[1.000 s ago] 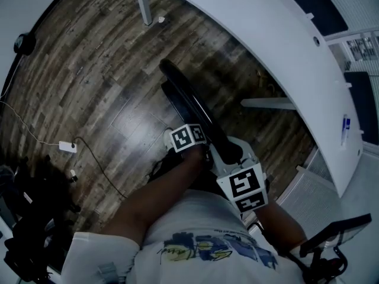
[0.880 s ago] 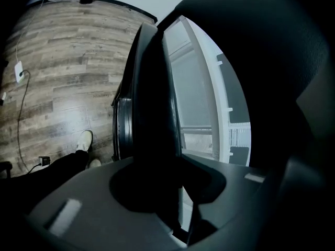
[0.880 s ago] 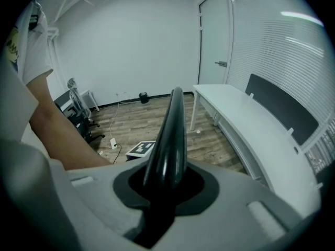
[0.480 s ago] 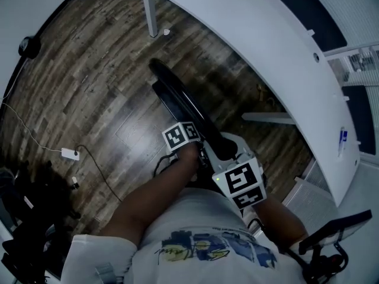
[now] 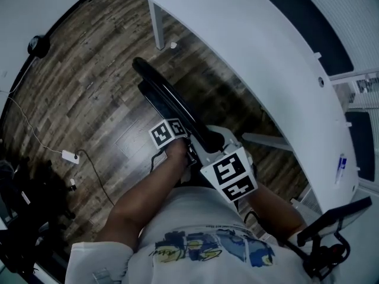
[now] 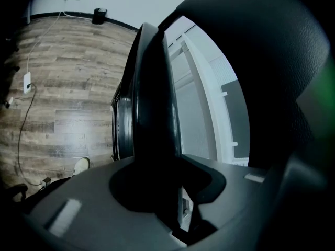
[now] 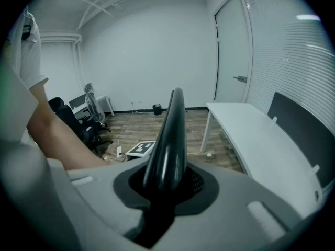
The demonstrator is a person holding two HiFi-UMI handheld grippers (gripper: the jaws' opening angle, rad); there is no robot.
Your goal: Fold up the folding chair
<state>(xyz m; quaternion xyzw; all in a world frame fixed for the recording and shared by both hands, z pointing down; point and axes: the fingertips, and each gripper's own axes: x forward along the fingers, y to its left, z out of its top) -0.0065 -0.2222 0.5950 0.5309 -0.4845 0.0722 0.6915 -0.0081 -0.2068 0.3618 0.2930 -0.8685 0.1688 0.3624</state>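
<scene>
The black folding chair (image 5: 172,102) is folded flat and seen edge-on in the head view, slanting from upper left to the middle above the wooden floor. My left gripper (image 5: 180,139) is shut on its near end from the left. My right gripper (image 5: 216,155) is shut on it from the right. In the left gripper view the chair's dark edge (image 6: 154,103) runs up from between the jaws of the left gripper (image 6: 157,192). The right gripper view shows the chair's slim black edge (image 7: 170,135) rising out of the right gripper (image 7: 165,192).
A long white table (image 5: 266,58) curves across the upper right, one leg (image 5: 157,25) near the chair's far end. Black office chairs (image 5: 29,212) crowd the lower left. A white power strip with its cable (image 5: 70,155) lies on the floor. A closed door (image 7: 230,61) stands ahead.
Both grippers and the folded chair have shifted up and to the left in the head view. More of the white table's near end has come into sight.
</scene>
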